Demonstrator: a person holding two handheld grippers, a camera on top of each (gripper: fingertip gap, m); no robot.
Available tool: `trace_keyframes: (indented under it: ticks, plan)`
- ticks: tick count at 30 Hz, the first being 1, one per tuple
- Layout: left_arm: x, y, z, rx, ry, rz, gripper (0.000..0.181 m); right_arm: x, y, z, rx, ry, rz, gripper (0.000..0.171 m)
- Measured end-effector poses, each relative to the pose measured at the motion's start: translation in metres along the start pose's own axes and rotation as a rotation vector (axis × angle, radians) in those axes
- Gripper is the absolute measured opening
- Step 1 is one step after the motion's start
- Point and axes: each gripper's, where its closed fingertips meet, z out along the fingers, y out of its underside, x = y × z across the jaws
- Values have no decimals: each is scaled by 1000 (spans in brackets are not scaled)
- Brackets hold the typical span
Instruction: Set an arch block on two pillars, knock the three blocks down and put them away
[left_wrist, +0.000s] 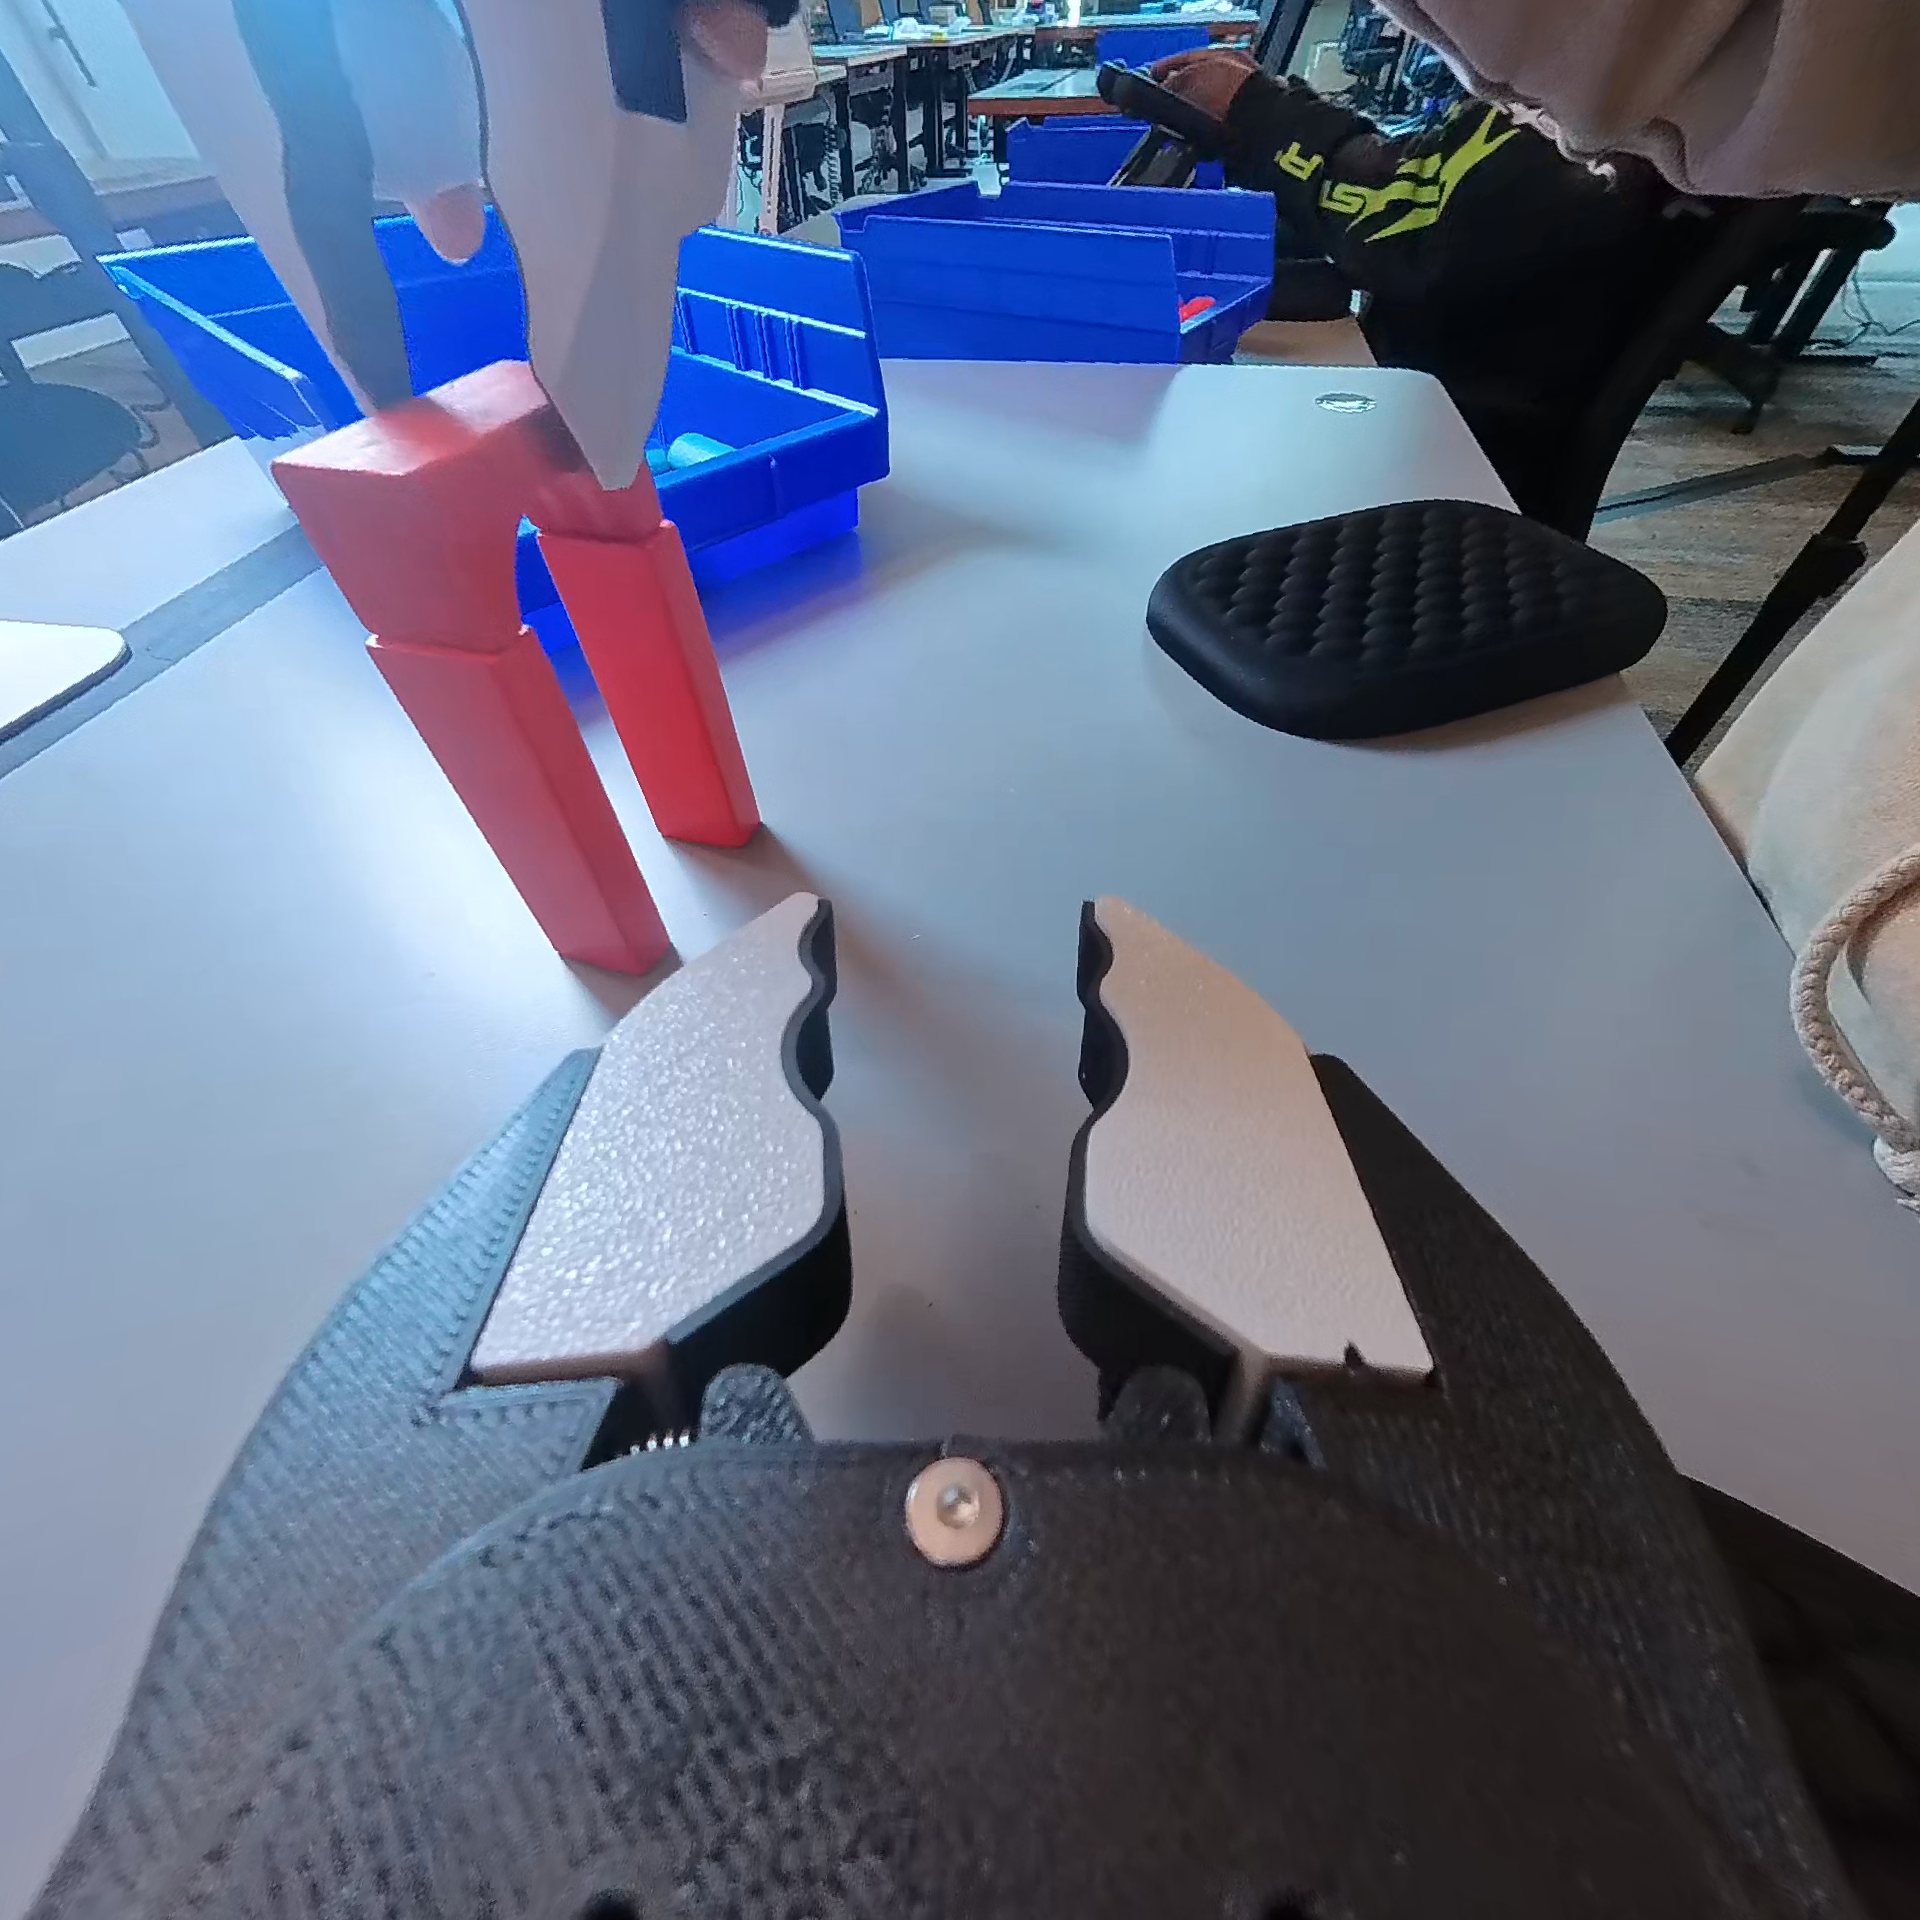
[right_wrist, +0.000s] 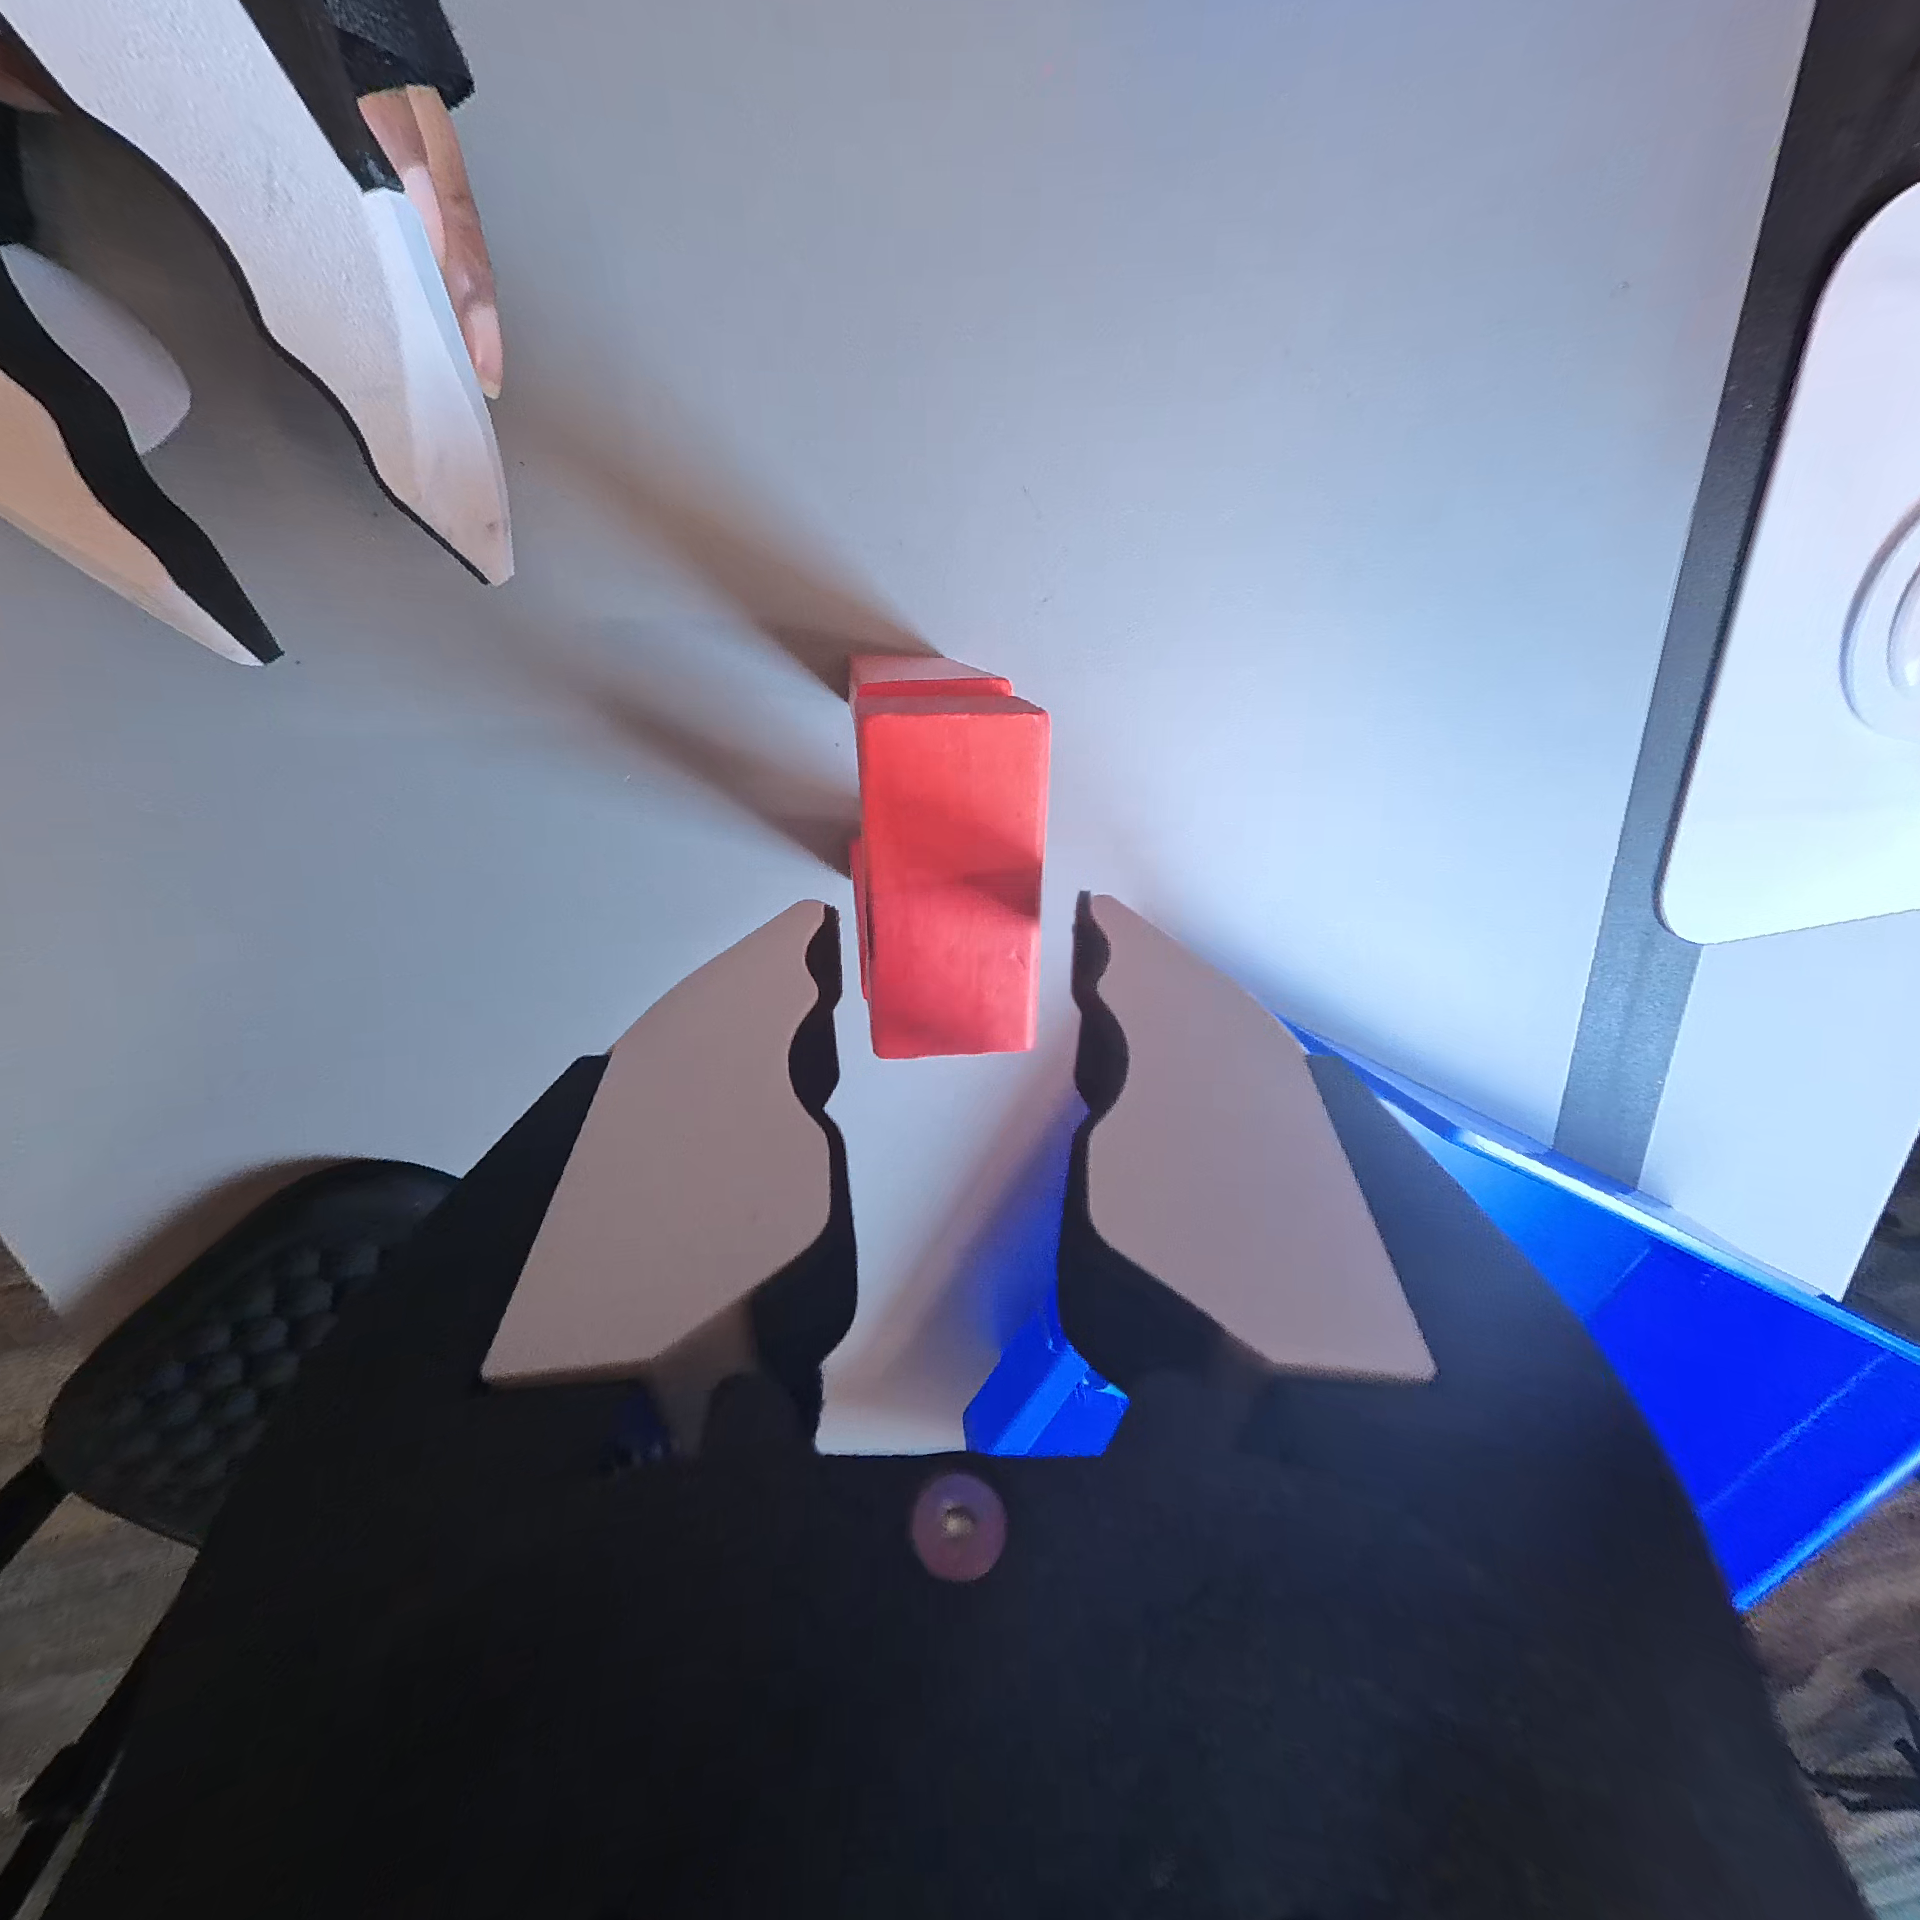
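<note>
A grey bench (left_wrist: 1039, 644) in a workshop lined with desks carries a blue bin (left_wrist: 769, 416) behind the red arch block (left_wrist: 416, 520), seated on two red pillars (left_wrist: 644, 665). Right gripper (right_wrist: 954, 909) fingers straddle the arch, released; left gripper (left_wrist: 956, 914) fingers spread, empty, right of the pillars.

The grey table (left_wrist: 1091, 644) carries two red pillars (left_wrist: 520, 800), a blue bin (left_wrist: 769, 416) and a black pad (left_wrist: 1403, 613).
</note>
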Motion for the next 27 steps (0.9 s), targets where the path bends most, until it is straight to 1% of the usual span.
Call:
trace_keyframes:
  ticks: [3,5,7,9,11,13,16,20,23,25,26,27]
  plan:
    - [-1,-1,-1,7,-10,1,44,5,-3,-10,42,27,3,49]
    - [-2,-2,-1,17,-20,0,44,8,-8,-24,115,55,20,51]
    - [-5,-4,-3,34,-37,-4,44,10,-11,-40,227,96,47,54]
    - [-8,-6,-6,58,-64,-10,45,11,-12,-56,370,159,78,62]
    - [-14,-8,-8,78,-96,-19,45,12,-4,-69,504,235,135,65]
    - [-21,-10,-12,99,-132,-34,46,7,10,-72,618,294,210,69]
    - [-30,-15,-19,131,-192,-40,46,-9,36,-54,732,313,357,74]
    - [-42,-15,-27,133,-291,3,46,-33,63,-10,768,368,489,87]
    - [-50,-13,-32,114,-354,2,46,-52,67,14,830,398,551,88]
    - [-53,-10,-35,99,-384,-31,48,-61,68,27,810,399,560,93]
    - [-54,-8,-35,87,-387,-53,49,-62,68,25,799,419,555,93]
    - [-55,-5,-36,79,-387,-77,50,-61,67,19,828,436,557,90]
